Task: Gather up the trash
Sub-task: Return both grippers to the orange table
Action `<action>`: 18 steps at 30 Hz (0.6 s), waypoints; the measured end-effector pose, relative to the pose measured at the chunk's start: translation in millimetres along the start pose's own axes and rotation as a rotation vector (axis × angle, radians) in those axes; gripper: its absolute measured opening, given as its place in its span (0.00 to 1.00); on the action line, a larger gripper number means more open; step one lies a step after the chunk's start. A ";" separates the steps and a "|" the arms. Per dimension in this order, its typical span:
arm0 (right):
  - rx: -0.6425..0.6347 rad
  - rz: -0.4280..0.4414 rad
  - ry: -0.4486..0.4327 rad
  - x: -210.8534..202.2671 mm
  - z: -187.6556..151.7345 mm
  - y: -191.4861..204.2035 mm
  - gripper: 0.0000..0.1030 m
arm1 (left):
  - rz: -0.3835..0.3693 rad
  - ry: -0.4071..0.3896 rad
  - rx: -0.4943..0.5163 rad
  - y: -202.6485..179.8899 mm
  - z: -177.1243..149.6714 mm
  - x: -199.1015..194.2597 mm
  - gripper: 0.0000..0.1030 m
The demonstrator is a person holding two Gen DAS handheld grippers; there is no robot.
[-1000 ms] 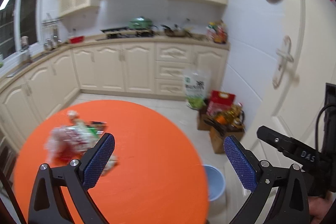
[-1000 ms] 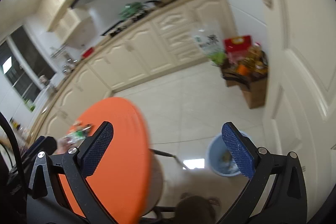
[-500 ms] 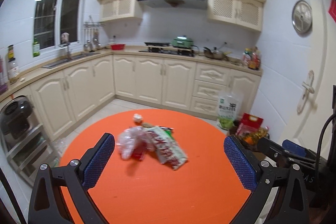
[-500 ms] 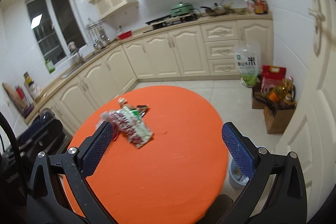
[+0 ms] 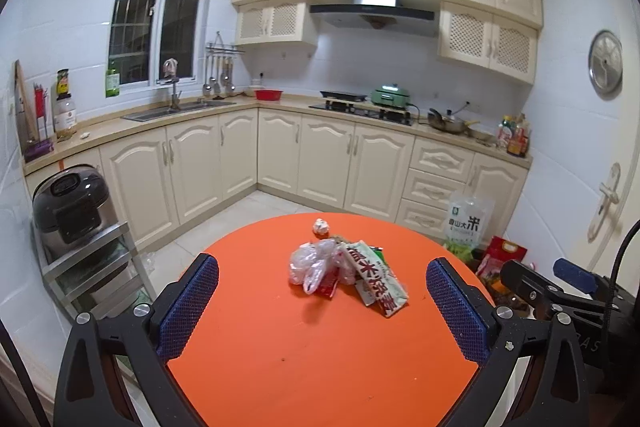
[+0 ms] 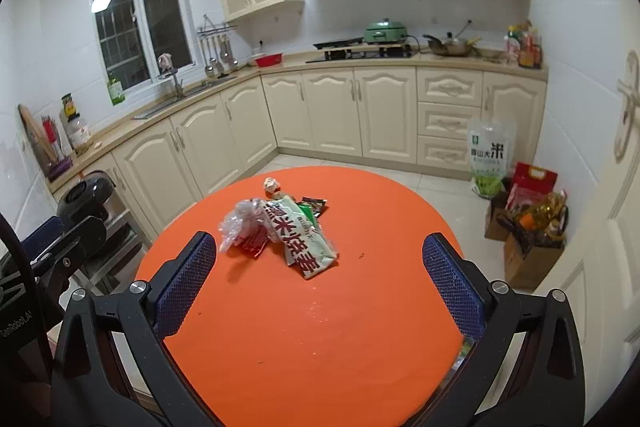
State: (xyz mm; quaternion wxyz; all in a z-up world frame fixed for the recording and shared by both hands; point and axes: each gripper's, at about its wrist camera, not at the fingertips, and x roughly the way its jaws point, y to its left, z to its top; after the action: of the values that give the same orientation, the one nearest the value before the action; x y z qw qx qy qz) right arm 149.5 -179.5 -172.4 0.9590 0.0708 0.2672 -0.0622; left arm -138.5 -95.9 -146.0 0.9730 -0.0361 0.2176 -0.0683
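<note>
A heap of trash lies on the round orange table [image 5: 320, 347] [image 6: 360, 307]: a crumpled clear plastic bag [image 5: 310, 263] [image 6: 240, 221], a white-green snack wrapper [image 5: 378, 283] [image 6: 306, 241], a red wrapper [image 6: 252, 247] under the bag, a dark wrapper [image 6: 314, 205] behind, and a small crumpled paper ball [image 5: 321, 226] [image 6: 271, 183] farther back. My left gripper [image 5: 322, 311] is open above the near table edge, well short of the heap. My right gripper [image 6: 320, 287] is open too, empty, also short of the heap. Each gripper shows at the edge of the other's view.
Cream kitchen cabinets [image 5: 320, 155] run along the back and left walls. A rice cooker on a metal rack [image 5: 72, 211] stands left of the table. A rice bag [image 6: 490, 155] and cardboard boxes of groceries [image 6: 528, 227] sit on the floor by the door at right.
Both views have swung up from the floor and bin at right to face the table squarely. The trash heap now sits centred ahead of both open grippers.
</note>
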 end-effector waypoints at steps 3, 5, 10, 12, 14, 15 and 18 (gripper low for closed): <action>-0.014 0.009 0.001 0.1 0.4 6.8 1.00 | 0.014 -0.009 -0.004 -4.1 -1.9 -9.6 0.99; -0.022 0.011 0.004 1.3 0.0 10.2 1.00 | 0.016 -0.005 -0.010 -1.2 3.6 -11.0 0.99; -0.028 0.014 0.018 9.1 0.1 9.1 1.00 | 0.021 0.012 -0.021 -3.1 12.9 -3.7 0.99; -0.025 0.011 0.029 14.8 -0.7 7.6 1.00 | 0.022 0.018 -0.022 -3.5 17.2 3.6 0.99; -0.022 0.007 0.041 21.7 -0.9 3.7 1.00 | 0.019 0.039 -0.025 0.6 21.6 15.2 0.99; -0.022 0.005 0.051 26.8 -1.3 1.6 1.00 | 0.015 0.032 -0.032 4.2 23.8 21.1 0.99; -0.024 0.002 0.082 44.5 -2.6 -4.4 1.00 | 0.018 0.068 -0.045 14.3 32.0 43.4 0.99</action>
State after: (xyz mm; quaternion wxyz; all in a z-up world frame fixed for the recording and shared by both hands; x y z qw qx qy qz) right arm 185.3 -187.1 -198.2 0.9480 0.0622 0.3071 -0.0551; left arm -84.2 -86.9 -136.7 0.9645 -0.0538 0.2525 -0.0559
